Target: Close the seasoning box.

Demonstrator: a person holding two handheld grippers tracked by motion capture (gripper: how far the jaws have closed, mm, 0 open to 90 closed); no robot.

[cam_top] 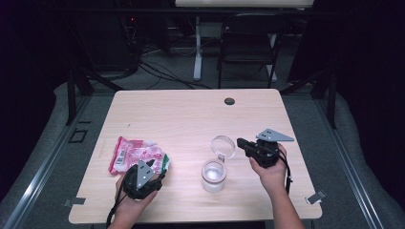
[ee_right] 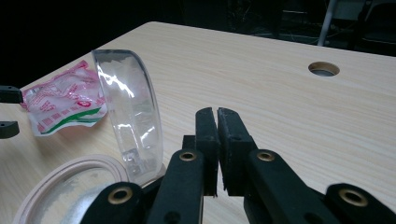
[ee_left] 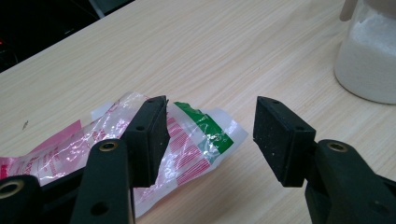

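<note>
Table (cam_top: 191, 114): light wood, bearing two working items, with a gripper stationed at each.

Jar (cam_top: 213, 175): clear glass, holding white powder low down. It stands just left of the right gripper (cam_top: 241, 142) and well off to the right of the left gripper (cam_top: 160, 174). Its hinged lid (cam_top: 223, 146) is swung fully back and stands upright behind the mouth, so the jar is already open. In the right gripper view the lid (ee_right: 130, 112) rises immediately left of the jaws, close but apart from them.

Packet (cam_top: 137, 154): pink and white plastic with a green band, lying flat on the table directly ahead of the left gripper. In the left gripper view its torn green corner (ee_left: 205, 128) sits between and just beyond the jaws.

Left gripper (ee_left: 210, 135): jaws stand wide apart, nothing pressed between the pads; one pad overlaps the packet in view, contact not confirmed.

Right gripper (ee_right: 217, 140): jaws closed together, holding nothing, beside the lid.

Assessment: the step in hand appears to be taking up the packet, presumably to empty it into the open jar. The next move calls for the left gripper to advance and drop slightly so the pads straddle the packet's edge, then close firmly; thin film may slip or crumple.
</note>
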